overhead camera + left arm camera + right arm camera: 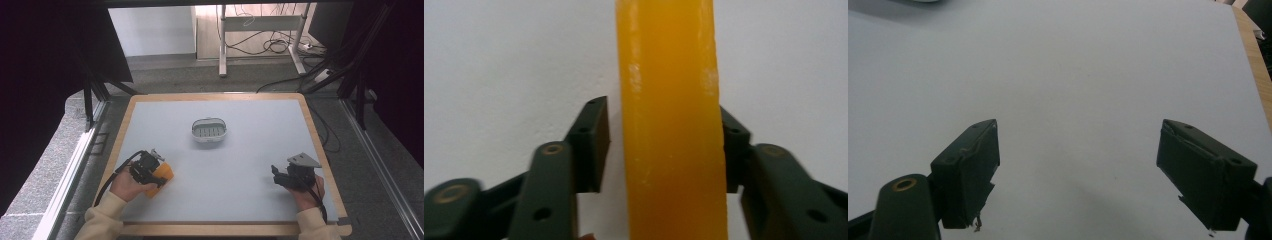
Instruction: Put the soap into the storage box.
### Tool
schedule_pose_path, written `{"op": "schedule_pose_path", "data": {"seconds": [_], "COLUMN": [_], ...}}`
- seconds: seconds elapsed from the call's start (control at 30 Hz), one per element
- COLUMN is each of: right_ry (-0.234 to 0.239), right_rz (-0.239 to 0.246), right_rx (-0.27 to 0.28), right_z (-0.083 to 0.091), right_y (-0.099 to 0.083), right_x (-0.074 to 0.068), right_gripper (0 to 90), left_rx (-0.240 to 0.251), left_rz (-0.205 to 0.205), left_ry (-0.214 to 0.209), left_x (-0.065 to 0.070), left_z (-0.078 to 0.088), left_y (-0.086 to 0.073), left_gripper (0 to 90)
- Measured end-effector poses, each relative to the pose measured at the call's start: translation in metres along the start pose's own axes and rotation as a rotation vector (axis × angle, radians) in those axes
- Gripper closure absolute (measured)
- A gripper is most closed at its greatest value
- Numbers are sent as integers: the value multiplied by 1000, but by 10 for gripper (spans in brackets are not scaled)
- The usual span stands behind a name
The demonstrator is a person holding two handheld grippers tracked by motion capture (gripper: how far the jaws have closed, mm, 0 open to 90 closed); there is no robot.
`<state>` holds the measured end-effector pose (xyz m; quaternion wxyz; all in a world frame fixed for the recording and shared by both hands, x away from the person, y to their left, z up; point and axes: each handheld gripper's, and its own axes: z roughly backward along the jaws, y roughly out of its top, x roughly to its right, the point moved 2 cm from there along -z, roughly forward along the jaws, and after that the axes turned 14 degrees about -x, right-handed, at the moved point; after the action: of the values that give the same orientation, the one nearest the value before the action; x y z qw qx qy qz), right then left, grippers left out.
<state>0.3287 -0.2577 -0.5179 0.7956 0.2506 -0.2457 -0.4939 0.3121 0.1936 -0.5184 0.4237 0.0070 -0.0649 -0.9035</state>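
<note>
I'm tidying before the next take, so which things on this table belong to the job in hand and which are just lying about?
In the job:
- orange soap bar, between the jaws
- left gripper, around the bar

Lying about:
- white soap dish, mid-table
- right gripper, open over bare table

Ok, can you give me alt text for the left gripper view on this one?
An orange bar of soap stands upright between the two black jaws of the left gripper; the right jaw touches its edge while a narrow gap remains at the left jaw. Behind them lies the plain pale grey table.
</note>
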Motion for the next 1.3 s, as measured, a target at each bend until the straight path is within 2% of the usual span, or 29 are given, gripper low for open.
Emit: {"op": "schedule_pose_path", "data": {"seconds": [0.1, 0.27, 0.33, 0.4, 0.57, 0.73, 1.3], "right_ry": [2, -4, -5, -6, -14, -14, -16], "right_rz": [4, 3, 0, -1, -7, -4, -5], "right_rx": [2, 0, 0, -1, 1, 0, -4], "right_z": [0, 0, 0, 0, 0, 0, -1], "right_y": [0, 0, 0, 0, 0, 0, 0], "right_x": [0, -1, 0, 0, 1, 0, 1], "right_gripper": [177, 178, 178, 178, 180, 180, 180], "left_rx": [-3, -3, 1, 20, 73, 104, 128], "left_rz": [2, 9, 8, 9, 4, 5, 7], "left_ry": [-6, -13, 10, 20, 6, 9, 33], "left_x": [2, 2, 2, 1, 1, 1, -8], "left_z": [-1, -1, 1, 7, 23, 33, 45], "left_y": [1, 1, 1, 0, -3, -6, -13], "left_gripper": [607, 613, 614, 615, 615, 615, 615]}}
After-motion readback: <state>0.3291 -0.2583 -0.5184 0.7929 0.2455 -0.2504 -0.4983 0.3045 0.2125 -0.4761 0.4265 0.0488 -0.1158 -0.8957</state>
